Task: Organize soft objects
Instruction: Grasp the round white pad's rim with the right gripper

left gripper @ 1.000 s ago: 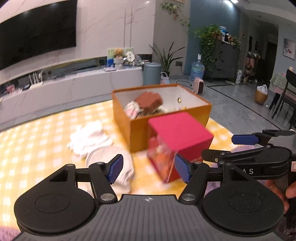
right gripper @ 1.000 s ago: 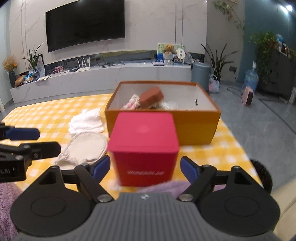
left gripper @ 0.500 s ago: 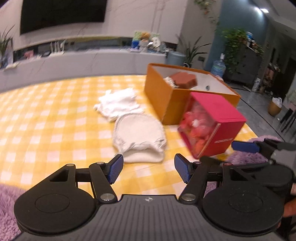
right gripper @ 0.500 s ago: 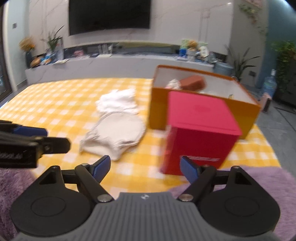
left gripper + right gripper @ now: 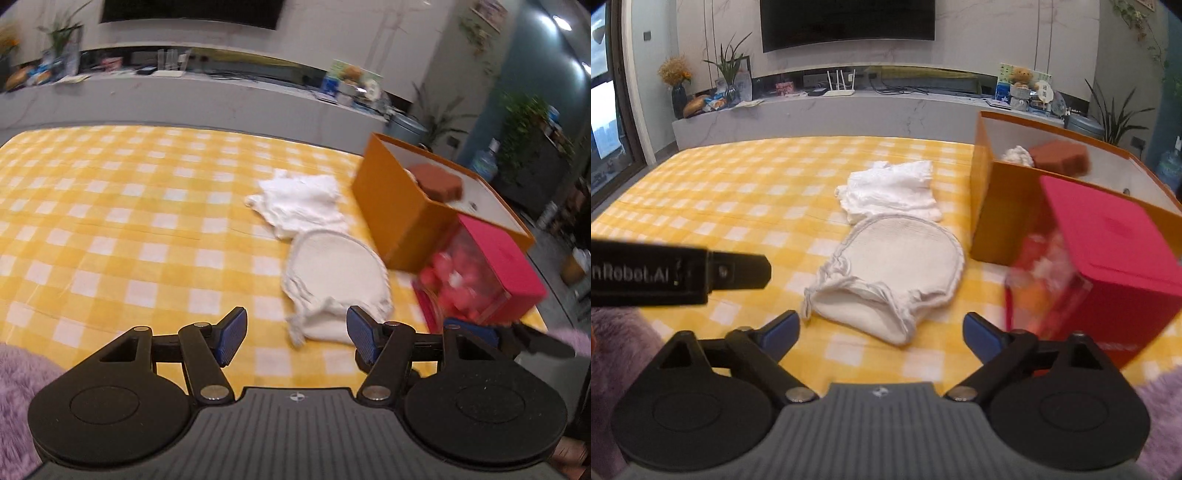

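A cream round cloth pouch (image 5: 338, 280) (image 5: 894, 273) lies on the yellow checked cloth, with a crumpled white cloth (image 5: 299, 205) (image 5: 890, 192) just behind it. An orange box (image 5: 402, 214) (image 5: 1001, 206) to their right holds a brown block (image 5: 437, 181) (image 5: 1060, 157) and a white soft item (image 5: 1017, 155). My left gripper (image 5: 293, 338) is open and empty, just short of the pouch's near edge. My right gripper (image 5: 881, 334) is open and empty, just short of the pouch's opening. The left gripper's body (image 5: 676, 275) shows at the left of the right wrist view.
A red box with a clear side (image 5: 491, 277) (image 5: 1108, 273) stands against the orange box's near corner. Purple fluffy fabric (image 5: 18, 391) (image 5: 1161, 413) lies at the near edge. A long white TV bench (image 5: 849, 110) runs behind the table.
Both views have swung left and drawn nearer the table. The pouch now sits between each gripper's fingers' line of sight, and the boxes have shifted to the right. Both grippers stay open.
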Demonstrator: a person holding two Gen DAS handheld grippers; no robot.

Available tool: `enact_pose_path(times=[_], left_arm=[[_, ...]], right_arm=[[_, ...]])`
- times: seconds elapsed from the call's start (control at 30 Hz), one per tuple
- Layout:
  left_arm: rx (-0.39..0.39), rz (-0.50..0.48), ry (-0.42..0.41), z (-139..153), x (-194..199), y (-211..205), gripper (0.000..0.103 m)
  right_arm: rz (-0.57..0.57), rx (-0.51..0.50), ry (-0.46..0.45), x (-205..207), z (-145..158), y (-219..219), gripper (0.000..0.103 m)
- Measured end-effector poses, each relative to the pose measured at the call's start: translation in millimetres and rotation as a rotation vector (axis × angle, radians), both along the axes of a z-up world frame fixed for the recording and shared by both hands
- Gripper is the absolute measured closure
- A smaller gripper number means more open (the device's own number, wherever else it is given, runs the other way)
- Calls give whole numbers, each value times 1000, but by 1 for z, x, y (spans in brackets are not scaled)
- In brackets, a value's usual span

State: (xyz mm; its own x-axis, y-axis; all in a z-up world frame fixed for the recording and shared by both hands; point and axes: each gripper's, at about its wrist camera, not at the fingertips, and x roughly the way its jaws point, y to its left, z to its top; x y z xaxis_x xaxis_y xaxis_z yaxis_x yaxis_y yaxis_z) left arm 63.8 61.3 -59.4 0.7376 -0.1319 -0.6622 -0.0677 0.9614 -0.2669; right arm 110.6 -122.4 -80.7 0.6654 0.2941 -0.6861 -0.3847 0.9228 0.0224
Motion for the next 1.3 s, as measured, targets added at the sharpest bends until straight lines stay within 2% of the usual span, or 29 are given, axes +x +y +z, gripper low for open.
enact_pose_path(times=[0.1, 0.23, 0.3, 0.37, 0.43, 0.67, 0.83, 0.9, 1.03, 1.17, 1.2, 1.3], left_arm=[[-36, 44, -15, -3, 5, 9, 30], [-27, 84, -3, -10, 15, 16, 30], [-46, 90, 18, -14, 22, 19, 30], [-40, 88, 18, -15, 27, 18, 30], [-34, 90, 22, -17, 32, 16, 30], [-69, 81, 88, -30, 41, 18, 30], [-64, 72, 103, -31, 41, 16, 30], [-64, 70, 109, -31, 41, 15, 30], [-63, 69, 112, -31, 41, 14, 31], [-57, 67, 115, -32, 40, 13, 31], [-55, 66, 116, -31, 40, 13, 31], [-52, 65, 116, -31, 39, 12, 32]], right_arm=[[-21, 7, 5, 14, -7, 11, 8], [-74, 21, 49, 39, -22, 21, 8], [-115, 36, 77, 51, -30, 22, 8], [-146, 72, 110, 63, -37, 22, 3], [-173, 81, 129, 71, -43, 26, 3], [-98, -19, 61, 69, -55, 45, 2], [-84, -11, 57, 70, -57, 41, 4], [-79, -15, 48, 67, -56, 40, 8], [-58, -25, 25, 62, -54, 38, 22], [-9, -35, 8, 58, -51, 40, 48], [7, -38, 5, 57, -51, 42, 51], [42, -46, -4, 55, -49, 43, 74]])
